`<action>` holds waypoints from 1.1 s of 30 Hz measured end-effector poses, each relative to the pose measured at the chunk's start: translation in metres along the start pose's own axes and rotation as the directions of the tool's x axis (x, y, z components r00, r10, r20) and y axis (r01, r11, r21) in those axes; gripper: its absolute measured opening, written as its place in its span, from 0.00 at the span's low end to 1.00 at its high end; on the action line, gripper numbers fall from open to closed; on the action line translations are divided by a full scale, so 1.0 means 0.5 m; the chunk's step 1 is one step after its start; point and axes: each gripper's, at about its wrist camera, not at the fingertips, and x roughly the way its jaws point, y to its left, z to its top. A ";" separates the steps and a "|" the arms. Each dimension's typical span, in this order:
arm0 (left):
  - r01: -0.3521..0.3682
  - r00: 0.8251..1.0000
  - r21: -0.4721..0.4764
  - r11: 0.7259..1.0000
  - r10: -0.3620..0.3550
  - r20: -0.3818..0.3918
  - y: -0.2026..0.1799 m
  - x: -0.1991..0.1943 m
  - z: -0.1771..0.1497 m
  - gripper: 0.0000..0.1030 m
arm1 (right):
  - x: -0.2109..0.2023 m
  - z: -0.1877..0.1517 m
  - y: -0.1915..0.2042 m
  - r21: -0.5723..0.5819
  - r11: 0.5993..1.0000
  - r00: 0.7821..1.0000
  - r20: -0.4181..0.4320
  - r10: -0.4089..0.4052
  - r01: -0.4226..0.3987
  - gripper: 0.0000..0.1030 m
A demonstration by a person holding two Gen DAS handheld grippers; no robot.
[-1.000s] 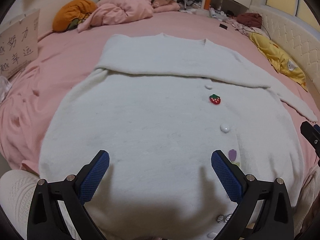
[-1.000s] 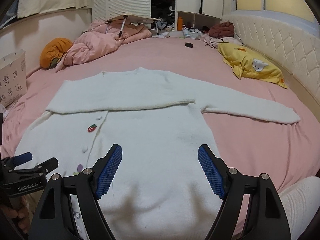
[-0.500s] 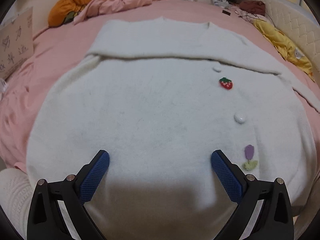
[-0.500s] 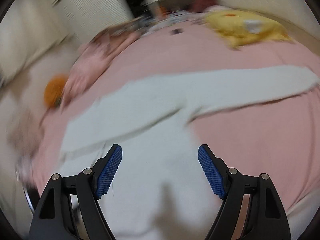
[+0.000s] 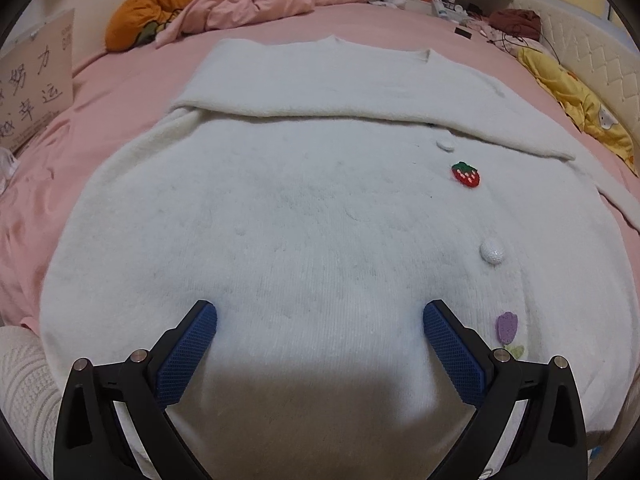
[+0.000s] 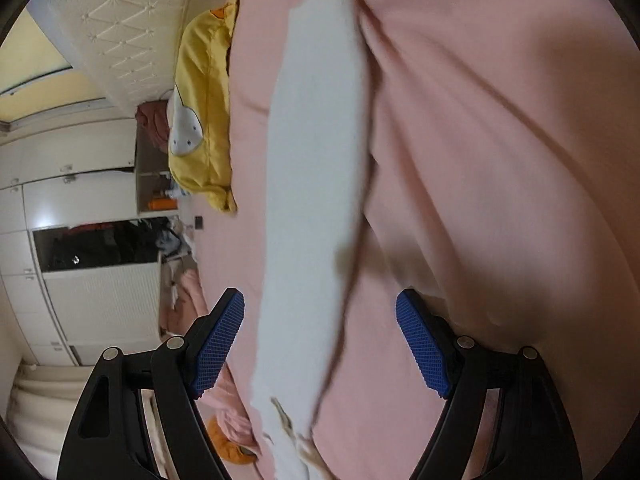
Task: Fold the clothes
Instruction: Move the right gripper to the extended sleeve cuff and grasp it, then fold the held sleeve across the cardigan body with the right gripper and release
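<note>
Dim warm indoor light, fisheye-bent edges, soft shadow near the lens, motion blur in the right wrist view.

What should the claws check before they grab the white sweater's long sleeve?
1. Right claw open: ok, its blue pads stand wide apart.
2. Sleeve lined up between the right claw's pads: ok, it runs up between them.
3. Right claw's pads touching the sleeve: not ok, no pad presses on it.
4. Left claw open over the white sweater: ok, nothing is pinched.
5. Other sleeve folded across the chest: ok, it lies flat below the collar.
6. Pink sheet smooth by the sleeve: not ok, it is creased.
</note>
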 end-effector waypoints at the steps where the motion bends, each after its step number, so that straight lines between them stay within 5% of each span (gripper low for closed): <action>1: 0.001 1.000 0.001 1.000 -0.001 0.003 0.000 0.000 0.000 1.00 | 0.011 0.016 0.005 -0.006 1.000 1.000 -0.001 0.005 -0.005 0.76; 5: 0.003 1.000 0.004 1.000 -0.003 0.004 0.004 0.000 0.001 1.00 | 0.068 0.067 0.017 -0.024 0.999 0.999 -0.018 0.030 -0.031 0.76; 9: -0.002 1.000 0.006 1.000 0.002 0.002 0.007 0.000 0.003 1.00 | 0.085 0.087 0.012 0.014 0.990 0.990 0.019 0.139 -0.139 0.75; 11: -0.004 1.000 0.007 1.000 0.004 0.002 0.006 0.000 0.004 1.00 | 0.084 0.085 0.018 -0.005 0.989 0.989 0.030 0.145 -0.145 0.58; 13: -0.008 1.000 0.006 1.000 0.008 0.000 0.004 0.000 0.005 1.00 | 0.087 0.083 0.023 -0.044 0.994 0.994 0.023 0.104 -0.103 0.07; 16: -0.017 1.000 0.008 1.000 0.017 0.015 -0.002 -0.011 0.013 1.00 | 0.101 0.086 0.016 -0.073 0.997 1.000 -0.006 0.013 -0.013 0.06; 19: -0.027 0.991 0.050 0.998 0.020 0.130 -0.018 -0.051 0.033 0.99 | 0.074 0.061 0.063 -0.190 0.980 0.997 0.067 -0.048 0.060 0.06; 21: -0.039 0.988 0.107 0.994 0.023 0.152 -0.033 -0.056 0.050 0.99 | 0.048 0.015 0.153 -0.405 0.905 0.987 0.143 -0.075 0.128 0.06; 24: -0.022 0.992 0.101 0.995 0.009 0.127 -0.029 -0.034 0.048 0.99 | 0.050 -0.124 0.297 -0.703 0.676 0.971 0.222 -0.087 0.222 0.06; 28: 0.034 0.996 0.010 0.999 -0.035 0.080 0.000 -0.010 0.047 0.99 | 0.111 -0.322 0.405 -0.855 0.495 0.988 0.143 -0.062 0.155 0.06; 33: 0.030 0.979 -0.090 0.995 -0.011 0.204 0.048 -0.052 0.060 0.99 | 0.239 -0.631 0.486 -0.962 0.269 0.995 0.023 -0.094 0.047 0.07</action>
